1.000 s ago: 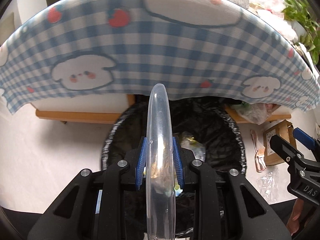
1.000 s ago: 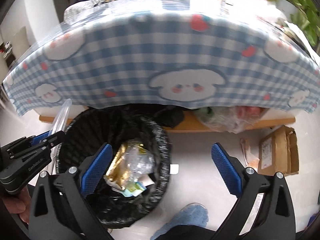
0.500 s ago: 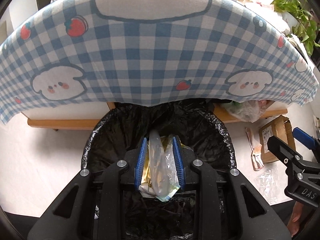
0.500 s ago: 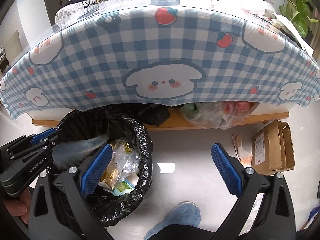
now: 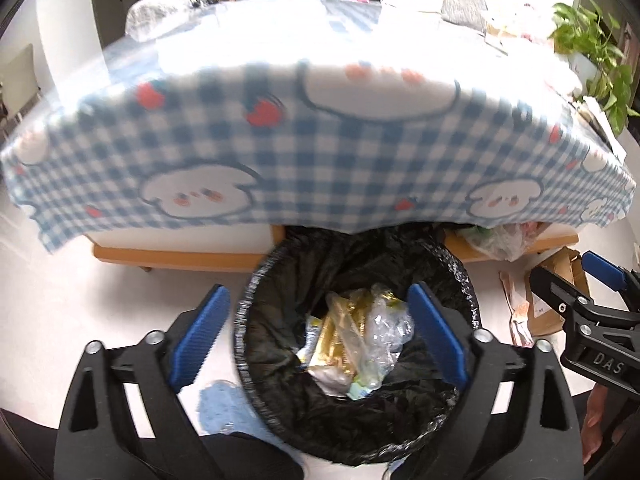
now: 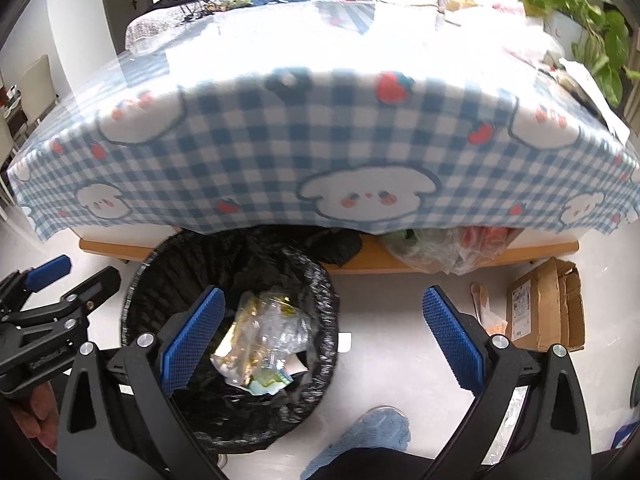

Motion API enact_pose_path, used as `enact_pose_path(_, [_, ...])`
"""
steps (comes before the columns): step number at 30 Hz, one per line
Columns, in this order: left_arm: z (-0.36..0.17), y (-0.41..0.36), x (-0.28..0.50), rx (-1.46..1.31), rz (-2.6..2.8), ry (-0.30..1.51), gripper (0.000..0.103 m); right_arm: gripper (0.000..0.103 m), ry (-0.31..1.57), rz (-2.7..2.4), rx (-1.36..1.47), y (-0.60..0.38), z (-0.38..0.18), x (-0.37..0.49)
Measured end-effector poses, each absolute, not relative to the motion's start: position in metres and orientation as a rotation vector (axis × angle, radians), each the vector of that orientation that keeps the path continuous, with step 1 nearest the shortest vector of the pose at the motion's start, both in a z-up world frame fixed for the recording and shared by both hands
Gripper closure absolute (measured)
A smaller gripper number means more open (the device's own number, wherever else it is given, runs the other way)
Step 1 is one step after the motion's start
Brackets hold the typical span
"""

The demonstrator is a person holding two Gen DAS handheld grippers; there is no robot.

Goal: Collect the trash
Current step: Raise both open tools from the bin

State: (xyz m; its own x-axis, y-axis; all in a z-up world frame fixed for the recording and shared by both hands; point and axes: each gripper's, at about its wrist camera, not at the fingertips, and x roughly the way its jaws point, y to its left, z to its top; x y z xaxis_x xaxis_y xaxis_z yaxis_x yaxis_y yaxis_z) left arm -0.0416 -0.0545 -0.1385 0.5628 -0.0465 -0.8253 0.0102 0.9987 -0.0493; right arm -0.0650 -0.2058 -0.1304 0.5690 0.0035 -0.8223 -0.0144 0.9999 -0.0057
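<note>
A round bin with a black liner [image 5: 460,276] [image 6: 160,264] stands on the floor in front of the table. Clear plastic and gold wrappers [image 5: 356,336] [image 6: 264,336] lie piled inside it. My left gripper [image 5: 320,332] hangs above the bin, its jaws opening wide, and no pad touches anything. The clear plastic piece now lies among the trash in the bin. My right gripper [image 6: 324,332] stands open and empty over the bin's right rim and the floor. Each gripper shows at the edge of the other's view.
A table under a blue checked cloth [image 5: 320,152] overhangs the bin. A cardboard box [image 6: 544,304] and paper scraps [image 6: 484,308] lie on the floor at right, a plastic bag [image 6: 440,248] under the table. A blue slipper [image 6: 360,436] is near the bin.
The left gripper opened and let go of the clear plastic piece, which dropped into the bin. Both grippers rose, so more of the table top shows.
</note>
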Motion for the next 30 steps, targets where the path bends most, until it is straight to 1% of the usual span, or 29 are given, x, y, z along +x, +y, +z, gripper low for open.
enact_pose_path(3, [-0.117, -0.042, -0.050, -0.052, -0.029, 0.942, 0.006, 0.008, 0.946, 0.024, -0.020, -0.193, -0.113, -0.068])
enact_pose_path(17, [-0.036, -0.020, -0.082, -0.042, 0.002, 0.864, 0.006, 0.008, 0.867, 0.063, -0.008, -0.169, -0.035, -0.092])
enact_pose_path(22, [-0.023, -0.022, -0.086, -0.032, 0.005, 0.847, 0.006, 0.008, 0.845, 0.074, -0.011, -0.168, -0.021, -0.101])
enact_pose_path(30, [-0.021, -0.022, -0.086, -0.027, 0.010, 0.849, 0.006, 0.008, 0.839, 0.077, -0.010, -0.168, -0.019, -0.103])
